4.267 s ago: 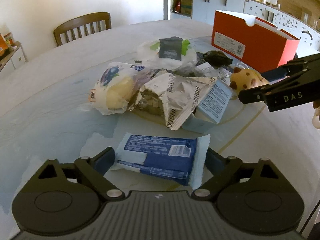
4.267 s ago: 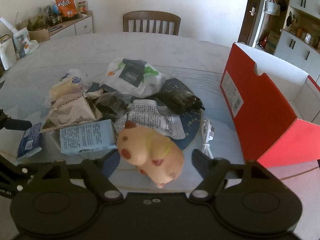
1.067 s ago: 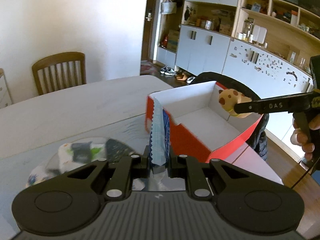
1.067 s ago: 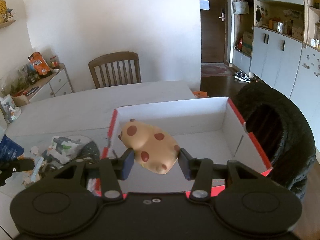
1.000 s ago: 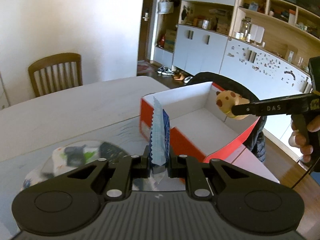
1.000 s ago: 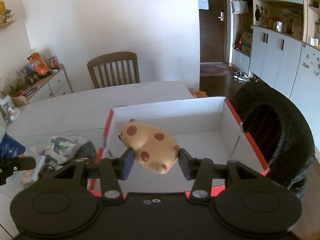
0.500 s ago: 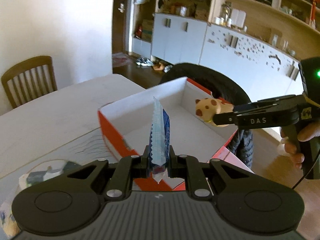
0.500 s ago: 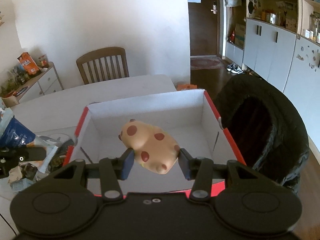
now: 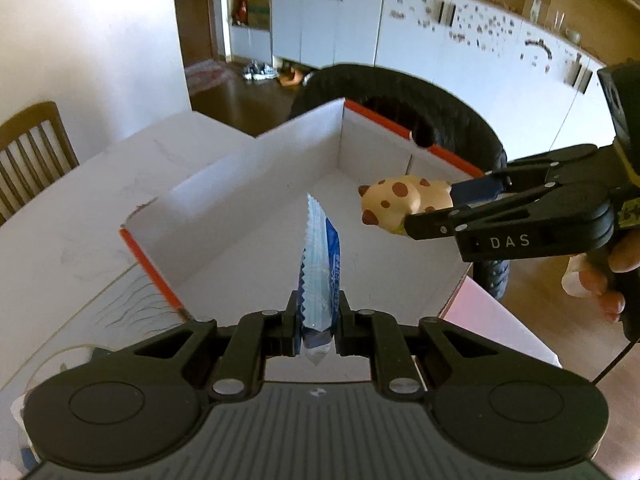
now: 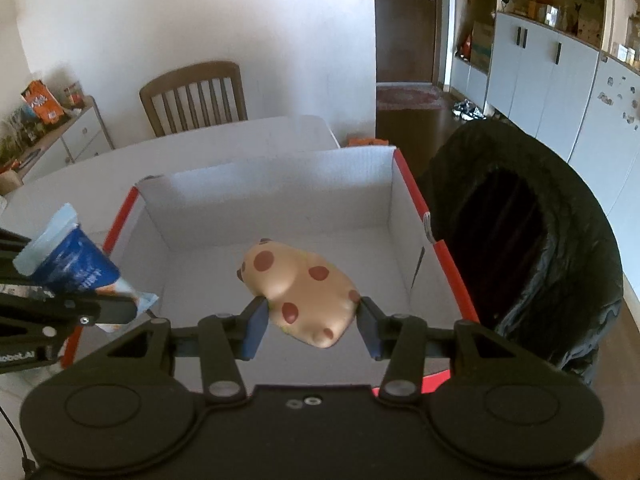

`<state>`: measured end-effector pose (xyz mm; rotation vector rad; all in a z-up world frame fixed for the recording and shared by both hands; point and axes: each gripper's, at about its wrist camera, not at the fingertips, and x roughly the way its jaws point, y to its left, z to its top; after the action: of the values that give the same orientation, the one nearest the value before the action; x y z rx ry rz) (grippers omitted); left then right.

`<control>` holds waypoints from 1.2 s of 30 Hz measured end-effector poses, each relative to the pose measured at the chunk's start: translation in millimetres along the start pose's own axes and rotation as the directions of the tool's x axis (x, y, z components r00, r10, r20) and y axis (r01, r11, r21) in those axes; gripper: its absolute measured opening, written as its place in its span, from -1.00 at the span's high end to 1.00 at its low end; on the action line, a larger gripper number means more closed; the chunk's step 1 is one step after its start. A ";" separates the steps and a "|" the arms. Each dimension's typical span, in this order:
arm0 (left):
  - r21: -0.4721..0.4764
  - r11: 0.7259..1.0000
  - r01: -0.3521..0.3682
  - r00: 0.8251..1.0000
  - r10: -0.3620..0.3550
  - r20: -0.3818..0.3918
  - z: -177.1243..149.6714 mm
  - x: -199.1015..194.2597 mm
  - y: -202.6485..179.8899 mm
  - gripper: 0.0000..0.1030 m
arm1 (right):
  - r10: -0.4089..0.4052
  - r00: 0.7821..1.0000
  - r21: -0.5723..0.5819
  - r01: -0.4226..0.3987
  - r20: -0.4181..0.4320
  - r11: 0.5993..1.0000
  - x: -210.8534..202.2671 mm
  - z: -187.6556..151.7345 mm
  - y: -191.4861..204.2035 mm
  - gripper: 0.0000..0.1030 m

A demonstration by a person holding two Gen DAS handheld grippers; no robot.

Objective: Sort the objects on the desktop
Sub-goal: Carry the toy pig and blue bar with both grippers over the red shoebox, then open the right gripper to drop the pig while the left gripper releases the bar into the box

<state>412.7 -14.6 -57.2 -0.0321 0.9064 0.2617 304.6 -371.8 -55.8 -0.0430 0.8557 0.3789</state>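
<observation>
Red-edged cardboard box (image 9: 280, 184), white inside, fills the left wrist view; its floor is bare as far as visible. Left tongs (image 9: 318, 326) clenched on a blue-and-white snack packet (image 9: 322, 264), held on edge, upright, above the box's near side. Small white lettering on the packet, not readable. Right tongs (image 9: 430, 216) enter from the right over the box, gripping a tan spotted toy (image 9: 400, 200); the arm reads "DAS". Bare fingers of the right hand (image 9: 600, 280) wrap the handle. A black bin bag (image 9: 400, 80) stands behind the box. White desk (image 9: 80, 216) to the left, a wooden chair (image 9: 32, 144) beyond it.

Right wrist view: right tongs (image 10: 312, 326) closed on the spotted toy (image 10: 304, 292), which hangs over the middle of the open box (image 10: 272, 196). Left tongs (image 10: 60, 308) at the left edge, over the box's red rim, with the packet (image 10: 72, 268) pinched between them; partial white print on its arm, cut off. An orange snack bag (image 10: 40, 100) sits on a far sideboard, its label too small to read. Black bin bag (image 10: 528, 240) just beside the box on the right.

Progress, as a judgement: early. Both items are lifted and poised over the box; neither is let go yet. Release of both remains, then whatever else is on the desk out of frame.
</observation>
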 end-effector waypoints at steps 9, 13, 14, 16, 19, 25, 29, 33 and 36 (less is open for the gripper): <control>0.086 0.996 -0.012 0.995 0.020 -0.095 15.9 37.3 -12.4 0.74 | 0.014 0.998 -0.020 -0.015 -0.061 1.000 28.2 9.3 -9.4 0.08; 0.136 0.991 -0.019 0.989 0.039 -0.144 20.3 54.4 -18.3 0.74 | 0.019 0.996 -0.039 -0.022 -0.090 0.999 40.7 14.4 -11.9 0.08; 0.145 0.989 -0.016 0.986 0.040 -0.159 22.2 59.5 -19.6 0.74 | 0.018 0.995 -0.044 -0.022 -0.096 0.999 43.1 15.2 -12.2 0.08; 0.154 0.988 -0.013 0.982 0.042 -0.185 24.1 66.7 -20.4 0.74 | 0.017 0.994 -0.058 -0.023 -0.110 0.998 48.4 17.6 -12.5 0.08; 0.153 0.988 -0.013 0.974 0.047 -0.222 27.4 76.7 -20.2 0.74 | 0.016 0.991 -0.077 -0.026 -0.134 0.997 54.8 20.2 -12.8 0.08; 0.119 0.993 -0.012 0.957 0.046 -0.287 27.5 92.1 -16.7 0.74 | 0.020 0.983 -0.087 -0.037 -0.181 0.996 65.6 22.4 -14.7 0.08; 0.083 0.996 -0.017 0.948 0.042 -0.316 26.0 98.9 -11.9 0.74 | 0.017 0.977 -0.090 -0.037 -0.210 0.995 72.1 22.6 -14.1 0.08; 0.073 0.997 -0.019 0.941 0.043 -0.337 23.8 105.3 -10.7 0.74 | 0.018 0.974 -0.084 -0.038 -0.228 0.996 76.7 20.9 -14.9 0.08; 0.071 0.997 -0.016 0.937 0.040 -0.347 21.9 108.4 -10.8 0.74 | 0.019 0.971 -0.077 -0.039 -0.239 0.996 80.6 19.1 -14.8 0.08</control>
<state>495.8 0.7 -129.3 -0.0030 1.2696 0.2564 371.3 -357.1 -104.8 -0.1538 1.0790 0.4419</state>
